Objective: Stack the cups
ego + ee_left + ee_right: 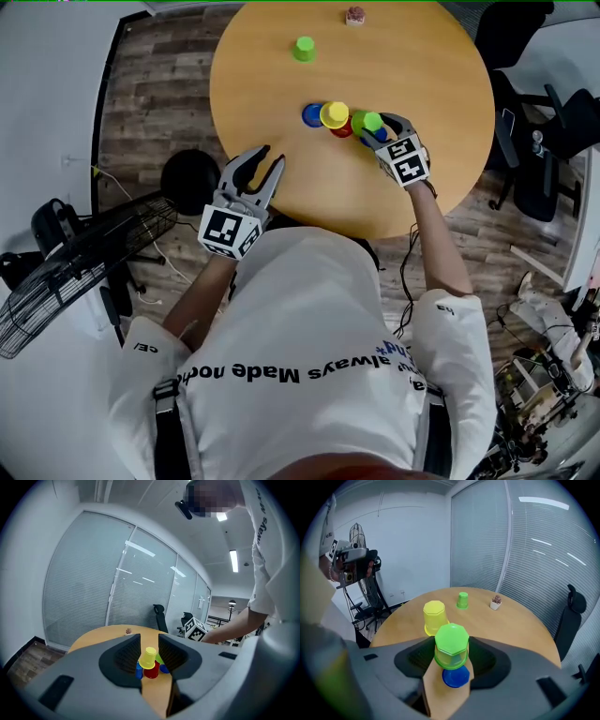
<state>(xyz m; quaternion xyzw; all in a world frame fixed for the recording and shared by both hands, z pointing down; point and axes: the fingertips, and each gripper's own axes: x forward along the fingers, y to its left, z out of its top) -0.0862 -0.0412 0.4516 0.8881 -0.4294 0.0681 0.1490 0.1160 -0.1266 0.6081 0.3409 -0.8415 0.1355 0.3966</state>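
The round wooden table [441,84] carries 6 cups, all inverted. The right gripper [382,126] reaches over the near right part of the tabletop, angled downward, with its jaws clamped on a green cup [372,121]. In the right gripper view the pads of this gripper [451,645] press both sides of the green cup [451,647]. A blue cup [455,676] stands on the table directly beneath the held cup; whether the 2 touch cannot be determined. In the head view this blue cup [378,137] shows only partly under the gripper. Just left of the held cup, a yellow cup [335,113] sits on top of a red cup [344,130], forming a stack of 2. A second blue cup [311,114] stands touching the left side of that stack. A second green cup [304,48] stands alone toward the far side of the table, well apart from the group. A small potted plant [354,15] sits near the far edge. The left gripper [267,159] hovers at the near edge of the table, pointing roughly level toward the group. In the left gripper view its jaws stand apart with nothing between them; the left gripper [149,641] frames the yellow cup [149,655] and red cup [151,672] in the distance only. A floor fan [66,281] stands left of the person.
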